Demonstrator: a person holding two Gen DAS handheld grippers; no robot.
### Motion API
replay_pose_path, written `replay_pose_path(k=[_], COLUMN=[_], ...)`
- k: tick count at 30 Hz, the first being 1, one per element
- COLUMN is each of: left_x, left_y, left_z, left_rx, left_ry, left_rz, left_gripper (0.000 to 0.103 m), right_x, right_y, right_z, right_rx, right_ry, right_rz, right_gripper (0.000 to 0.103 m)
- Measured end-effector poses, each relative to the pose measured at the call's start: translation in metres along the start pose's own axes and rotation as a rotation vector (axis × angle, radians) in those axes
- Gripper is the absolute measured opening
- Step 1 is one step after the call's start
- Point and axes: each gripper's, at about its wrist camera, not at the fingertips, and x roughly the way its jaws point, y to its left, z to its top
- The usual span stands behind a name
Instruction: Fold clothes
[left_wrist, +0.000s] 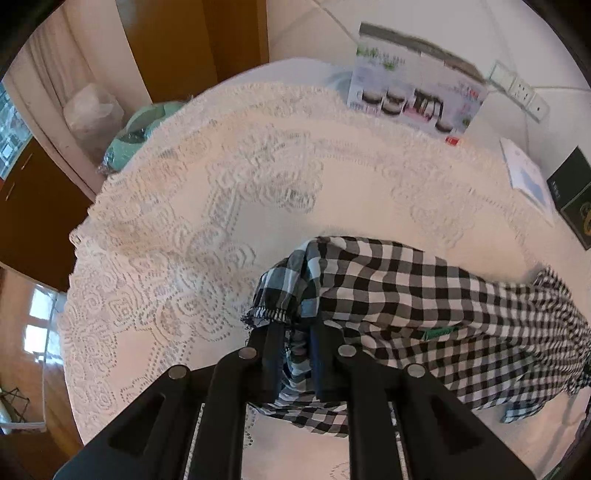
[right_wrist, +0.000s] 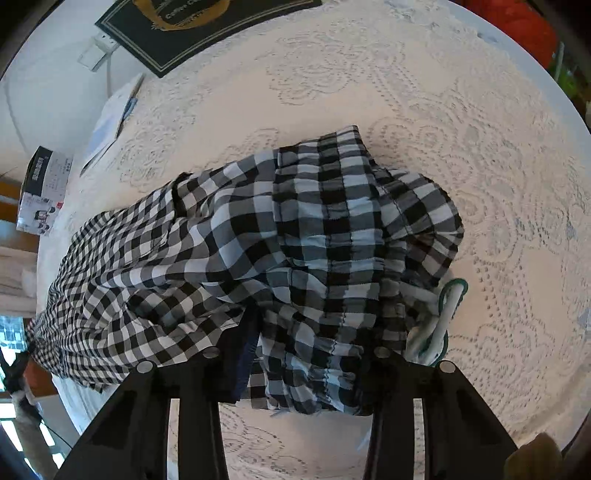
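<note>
The checked garment (left_wrist: 424, 314) lay bunched on the lace cloth (left_wrist: 184, 221) that covered the round surface (left_wrist: 295, 66). It was a black-and-white gingham piece with gathered, elasticated edges.

The left gripper (left_wrist: 295, 332) had its jaws clenched on a gathered edge of the garment, with fabric packed between the two fingers (left_wrist: 271, 354). From that grip the cloth ran away to the right across the surface.

The right gripper (right_wrist: 314, 350) was set against the other end of the garment (right_wrist: 295, 240). Its jaws stood wide apart, with a fold of the fabric lying between them. The left finger (right_wrist: 243, 354) was partly under the cloth; the right finger was hidden, so whether the fabric was pinched could not be told. A white and green cord (right_wrist: 443, 314) lay just beside the garment near the right side of this gripper.

Other items on the surface, well apart from the garment:
- a printed carton (left_wrist: 413, 96) at the far edge;
- a white booklet (left_wrist: 528, 177);
- a dark box (left_wrist: 572, 199) beside the booklet.

A wall socket (left_wrist: 517, 88) was mounted behind the carton.
</note>
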Motion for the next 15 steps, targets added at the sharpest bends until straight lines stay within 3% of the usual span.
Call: replay_pose_path(k=[5,6,8,9,10,12,15], left_x=[0.016,0.016,0.008,0.001,-0.01,-0.041,-0.1], left_y=[0.003,0.003,0.003,0.004,0.005,0.01,0.018], left_z=[-0.011,-0.011,-0.012,-0.011,-0.01,-0.006,0.002], left_rx=[-0.013,-0.014,-0.017,-0.016,-0.017,-0.02,-0.023], left_ry=[0.01,0.007,-0.016,-0.037,-0.065,-0.137,-0.268], left_rz=[-0.001,0.001,0.001,0.0,-0.005,-0.031,-0.091], left_gripper=[0.01,0.01,0.009,0.009,0.009,0.009,0.009], right_x=[0.004,0.004,0.005,0.005,0.001,-0.028,-0.108], right_y=[0.003,0.008,0.029,0.042,0.051,0.067,0.078], right_z=[0.001,-0.002,-0.008,-0.013,-0.018,-0.03,-0.05], right_rx=[-0.018,-0.044,-0.131,-0.189,-0.229,-0.261,-0.252], right_ry=[0.005,0.004,-0.007,-0.029,-0.061,-0.19,-0.427], right_rz=[-0.043,-0.082,-0.237,-0.318,-0.36,-0.407,-0.393], right_gripper=[0.039,0.038,0.018,0.016,0.004,0.004,0.004])
